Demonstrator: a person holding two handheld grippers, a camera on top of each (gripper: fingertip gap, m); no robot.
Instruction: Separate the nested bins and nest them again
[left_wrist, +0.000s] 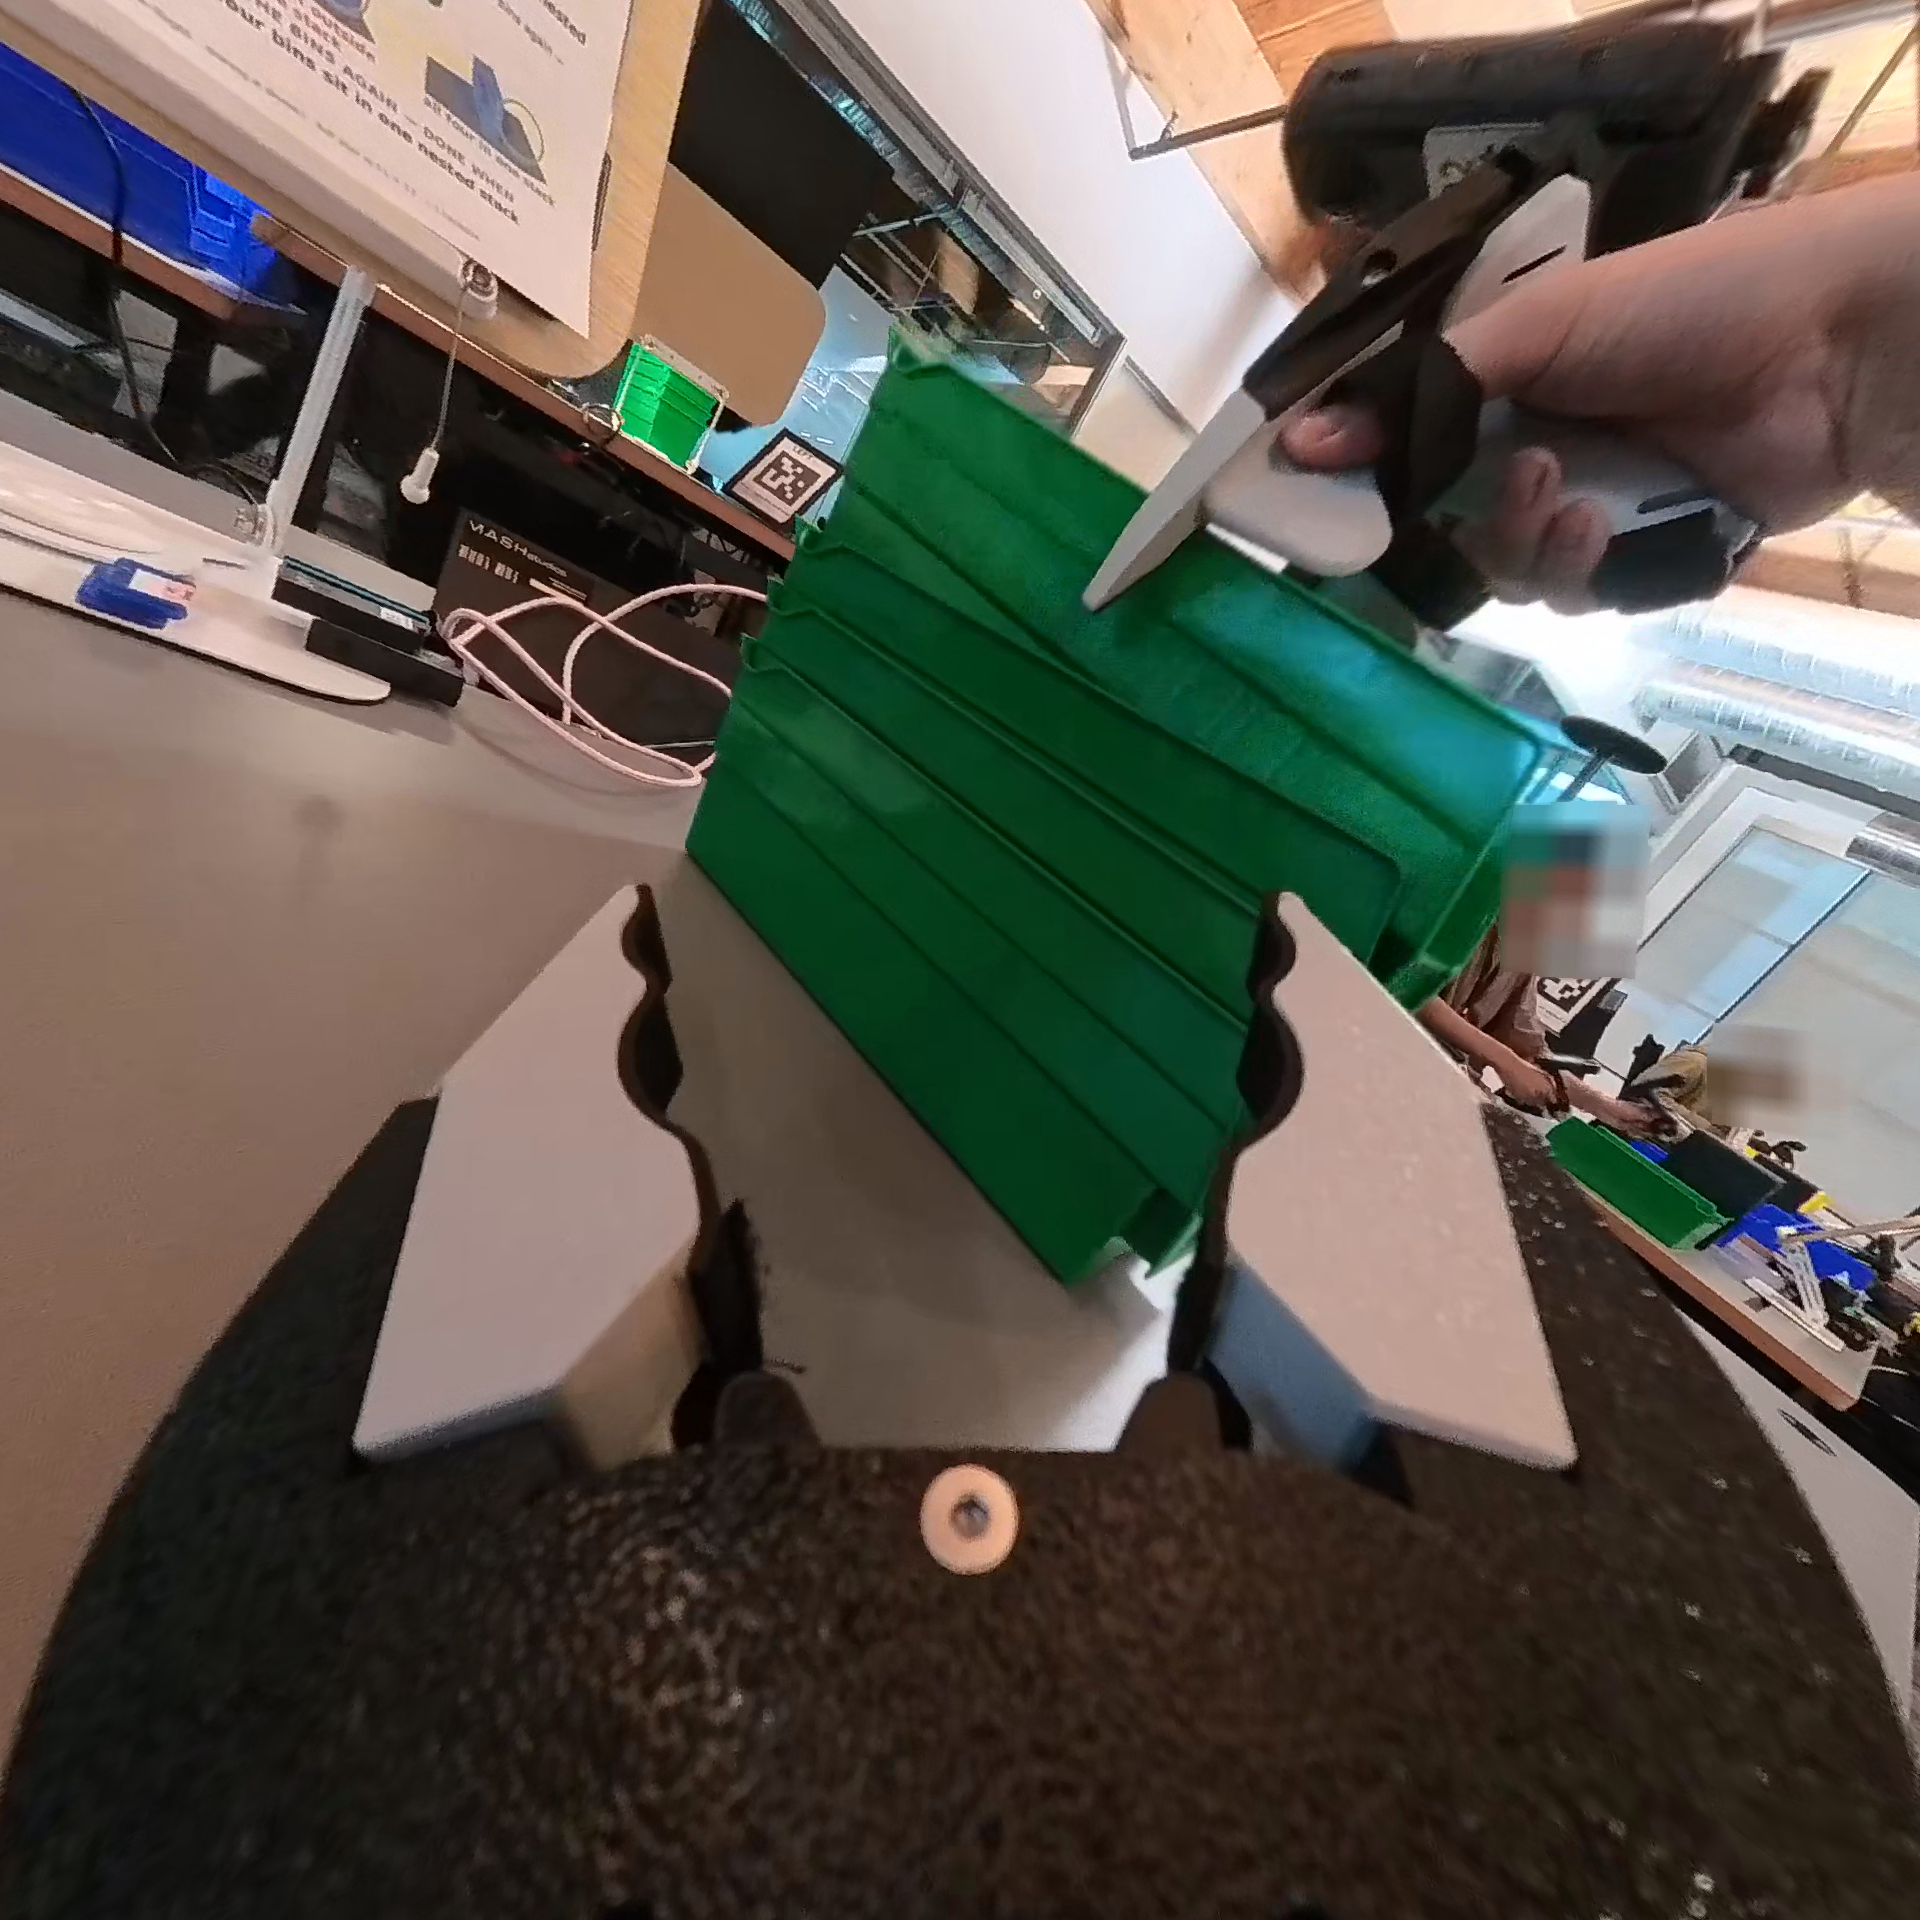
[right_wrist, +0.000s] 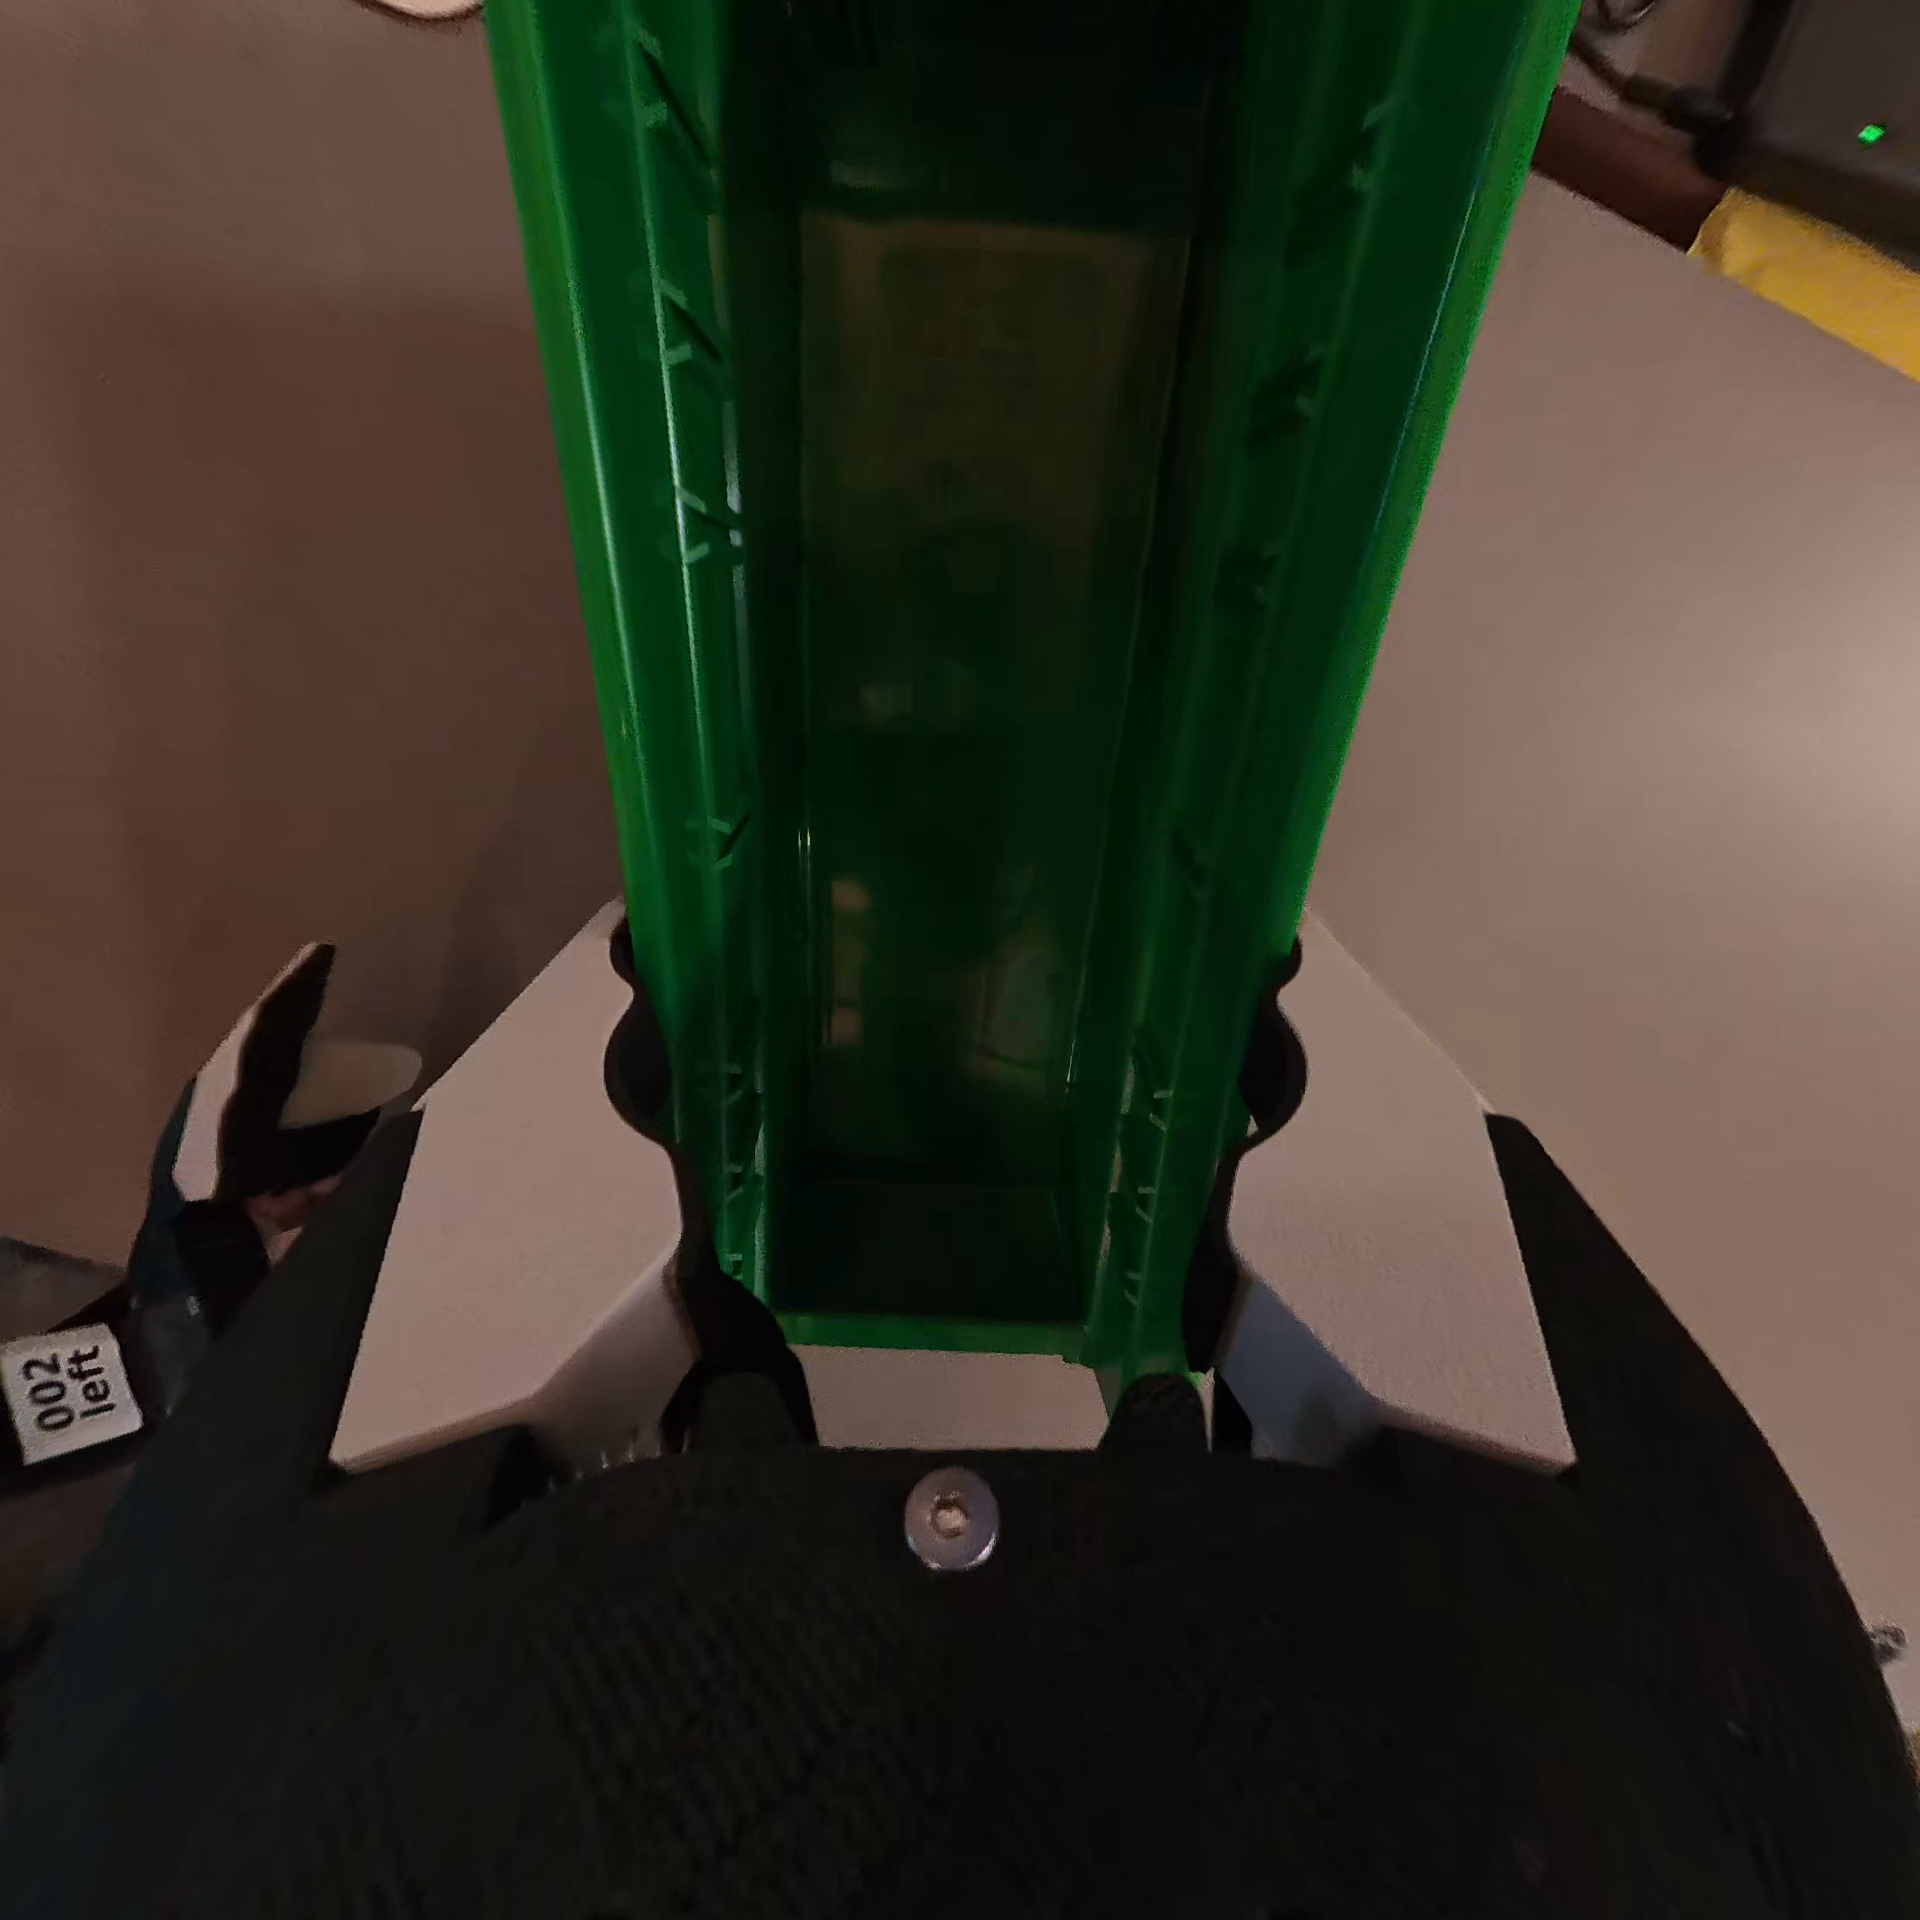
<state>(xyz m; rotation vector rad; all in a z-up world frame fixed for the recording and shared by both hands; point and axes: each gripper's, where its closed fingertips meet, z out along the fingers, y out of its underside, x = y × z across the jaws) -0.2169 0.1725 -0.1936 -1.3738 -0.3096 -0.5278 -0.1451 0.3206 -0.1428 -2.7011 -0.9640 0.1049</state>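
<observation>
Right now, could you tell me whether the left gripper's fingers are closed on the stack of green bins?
No, the left gripper stands open, its fingers spread to either side of the green bins without pressing them.

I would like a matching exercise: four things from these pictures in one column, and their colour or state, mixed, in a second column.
1. bins
2. left gripper
3. right gripper
4. cable

a. shut on the top bin's sides
b. pale pink, looped on the table
c. green, nested in a stack
d. open, low beside the stack

Pairs: 1-c, 2-d, 3-a, 4-b
</observation>
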